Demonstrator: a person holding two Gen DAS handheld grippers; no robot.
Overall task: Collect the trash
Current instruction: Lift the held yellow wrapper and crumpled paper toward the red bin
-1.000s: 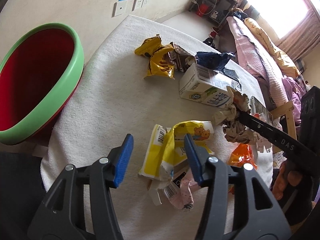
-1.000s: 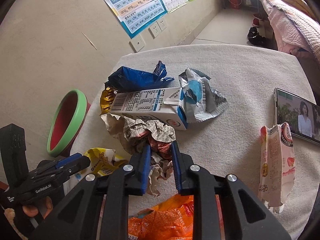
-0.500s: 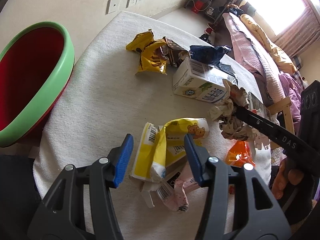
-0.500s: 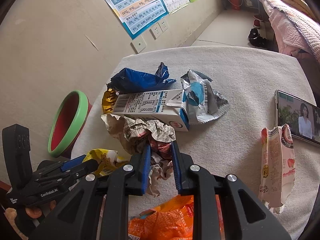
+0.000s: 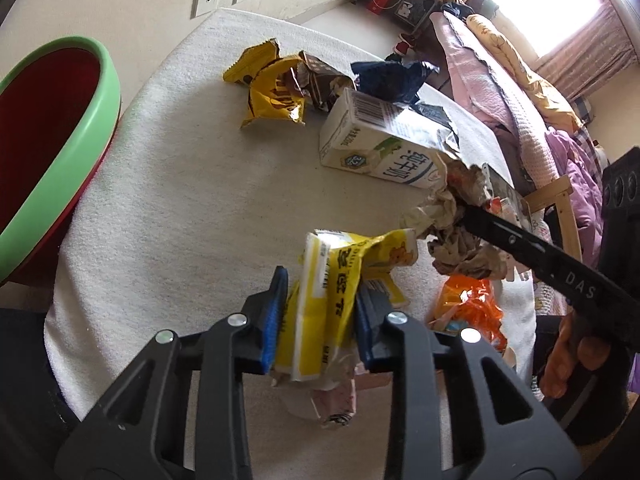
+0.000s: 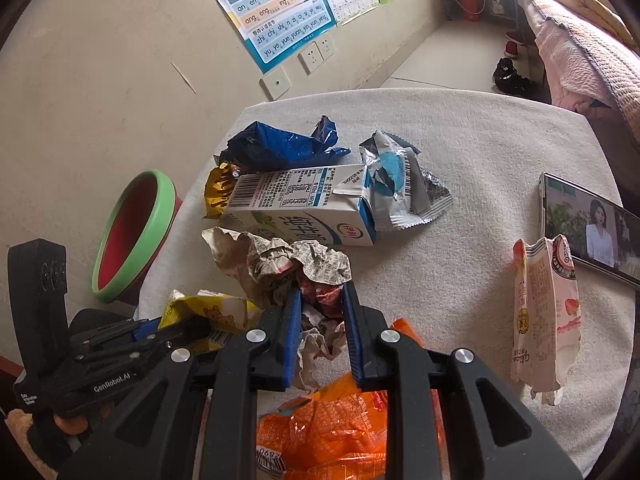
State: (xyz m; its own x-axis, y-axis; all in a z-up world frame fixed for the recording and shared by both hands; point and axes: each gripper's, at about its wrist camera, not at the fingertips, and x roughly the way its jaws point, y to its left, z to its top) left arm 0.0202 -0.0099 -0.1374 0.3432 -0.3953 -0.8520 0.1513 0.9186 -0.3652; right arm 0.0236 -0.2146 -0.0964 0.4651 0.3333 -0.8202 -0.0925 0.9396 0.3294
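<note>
A crushed yellow packet with a bear print [image 5: 332, 280] lies near the front of the white-clothed round table [image 5: 192, 200]. My left gripper [image 5: 320, 292] straddles it, and its jaws are closing with both blue pads pressed on the packet's sides. My right gripper [image 6: 322, 290] is shut on a wad of crumpled printed paper [image 6: 288, 260], held just above the cloth beside the milk carton [image 6: 304, 208]. The same wad [image 5: 452, 208] shows in the left wrist view, at the tip of the right gripper's black finger. A green-rimmed red basin [image 5: 60, 152] stands off the table's left edge.
Yellow-brown wrappers [image 5: 272, 92], a blue wrapper [image 6: 280, 148] and a silver-blue wrapper [image 6: 400, 188] lie around the carton. An orange wrapper [image 6: 332, 428] sits under my right gripper. A pink strawberry packet [image 6: 544, 320] and a lit phone [image 6: 588, 228] lie at the right. A bed [image 5: 520, 80] stands beyond the table.
My left gripper's jaws have narrowed from wide apart onto the yellow packet, squeezing it upright between the pads. The right gripper has kept still with the paper wad.
</note>
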